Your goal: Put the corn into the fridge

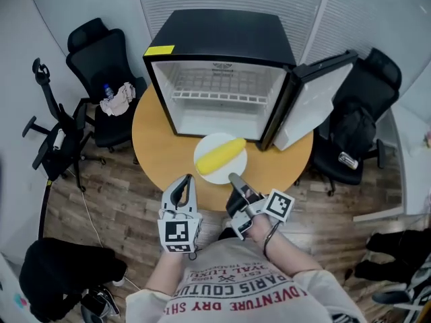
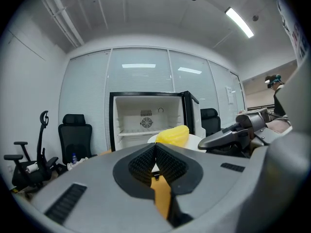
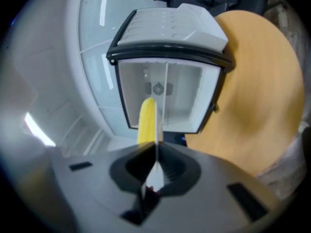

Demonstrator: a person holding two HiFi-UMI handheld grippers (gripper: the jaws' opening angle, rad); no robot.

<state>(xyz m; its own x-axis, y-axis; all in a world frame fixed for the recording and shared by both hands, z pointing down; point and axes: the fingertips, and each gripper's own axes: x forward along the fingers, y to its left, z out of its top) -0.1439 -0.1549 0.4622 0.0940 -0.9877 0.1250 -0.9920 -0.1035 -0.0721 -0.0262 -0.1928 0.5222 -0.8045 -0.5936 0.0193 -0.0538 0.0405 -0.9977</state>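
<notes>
Pinching with the right gripper (image 3: 156, 154), squeezed down tight onto the thin white rim of the plate (image 1: 217, 175), caught at about its 5 o'clock. Seen edge-on down the jaws, so a level hold by the look of it. Riding on top, the corn (image 1: 221, 153), lying across the middle from 8 o'clock towards 2 o'clock, touched by neither tool. Probably taking the dish rather than the cob to spare a round, slippery thing a direct squeeze, and to slide both in together. Over to the left gripper (image 2: 155, 148): closed right up, holding nothing, parked at the near edge of the table (image 1: 158, 136), at the plate's 7 o'clock and clear of the rim. Likely kept back as a spare, out of the path. Straight ahead at 12 o'clock, just beyond the plate, the fridge (image 1: 222, 39), standing on the table with its mouth facing the plate. With the door (image 1: 311, 99) swung wide to 2 o'clock, nothing left to open. Inside, a wire shelf (image 1: 219, 97) high up and a bare white floor below, roomy enough for the plate at a guess. Barely begun as a task: corn outside, plate seemingly down on the wood. Next, presumably, a lift and a push towards 12 o'clock, keeping level to stop the cob rolling off, and minding the door's lower corner near 2 o'clock.
</notes>
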